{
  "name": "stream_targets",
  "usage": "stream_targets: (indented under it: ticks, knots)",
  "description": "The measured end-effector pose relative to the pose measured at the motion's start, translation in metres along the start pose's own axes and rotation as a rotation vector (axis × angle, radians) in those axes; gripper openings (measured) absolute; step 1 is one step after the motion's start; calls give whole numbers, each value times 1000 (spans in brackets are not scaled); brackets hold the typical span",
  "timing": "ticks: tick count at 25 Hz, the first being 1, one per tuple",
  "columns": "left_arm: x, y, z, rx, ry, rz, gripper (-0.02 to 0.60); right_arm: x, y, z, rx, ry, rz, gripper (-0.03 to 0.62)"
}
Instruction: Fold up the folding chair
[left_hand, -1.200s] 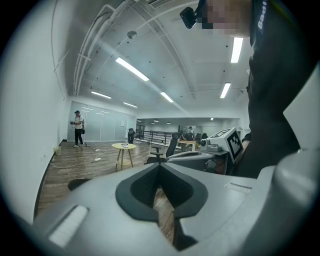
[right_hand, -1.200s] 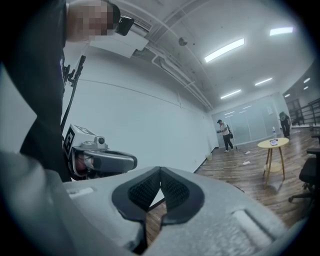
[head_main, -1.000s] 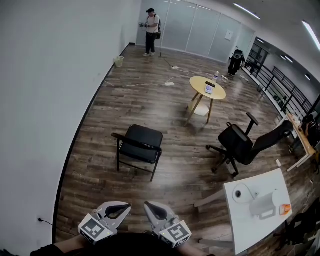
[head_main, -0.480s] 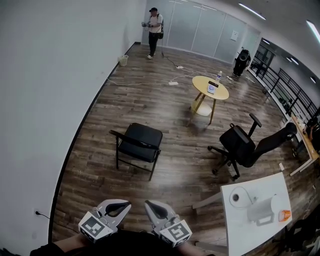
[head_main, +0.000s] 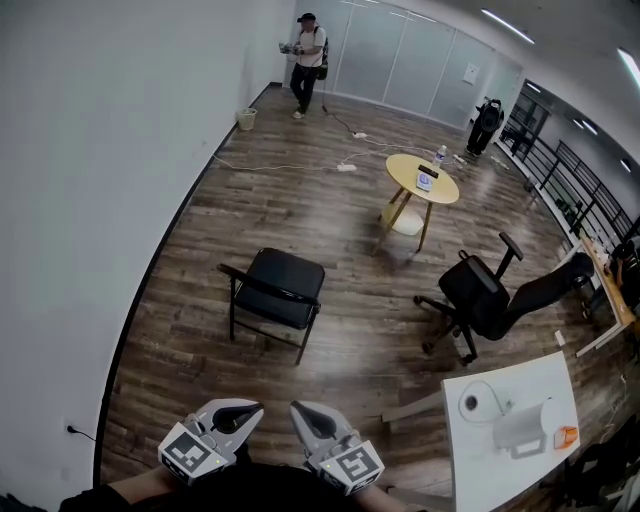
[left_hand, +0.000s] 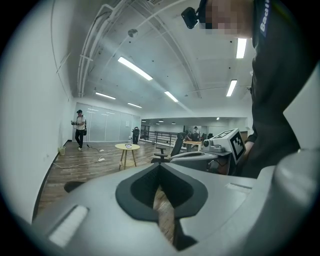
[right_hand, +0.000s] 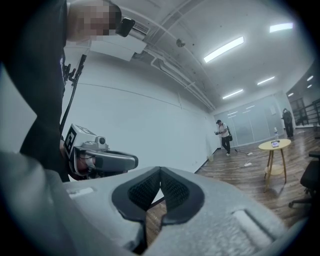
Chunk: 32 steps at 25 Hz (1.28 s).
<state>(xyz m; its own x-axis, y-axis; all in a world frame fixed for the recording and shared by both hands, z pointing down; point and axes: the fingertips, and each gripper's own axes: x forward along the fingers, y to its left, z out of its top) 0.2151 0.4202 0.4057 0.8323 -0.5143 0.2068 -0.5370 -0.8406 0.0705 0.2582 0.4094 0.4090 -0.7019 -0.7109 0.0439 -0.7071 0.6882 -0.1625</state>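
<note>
While the folding chair (head_main: 275, 290) stands unfolded on the floor, well apart, both grippers' fingers are together, empty: left gripper (head_main: 243, 411), right gripper (head_main: 303, 413).

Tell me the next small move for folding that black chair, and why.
Probably walk toward the black metal-framed folding chair: it stands open across the wooden floor, far beyond the shut, empty left hand-held gripper and right hand-held gripper.

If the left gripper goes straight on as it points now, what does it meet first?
Probably nothing near: the left gripper faces wood floor; the folding chair seems to lie left of its line.
</note>
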Motion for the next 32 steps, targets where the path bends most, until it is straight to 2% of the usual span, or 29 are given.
stream_targets:
  ticks: [4,9,22,32]
  knots:
    - [6,23,-4,-27,-14,-21,-3,19,-7,1,-14,19,-15,2]
    - [11,67,6,-11,-9,-50,-3,55,-19,-1,-11,36,-42,2]
    - [13,189,9,-71,-32,-99,-3,171,-40,13,-34,78,-100,2]
    - [17,233,9,-85,-20,-86,-3,210,-63,18,-33,72,-120,3]
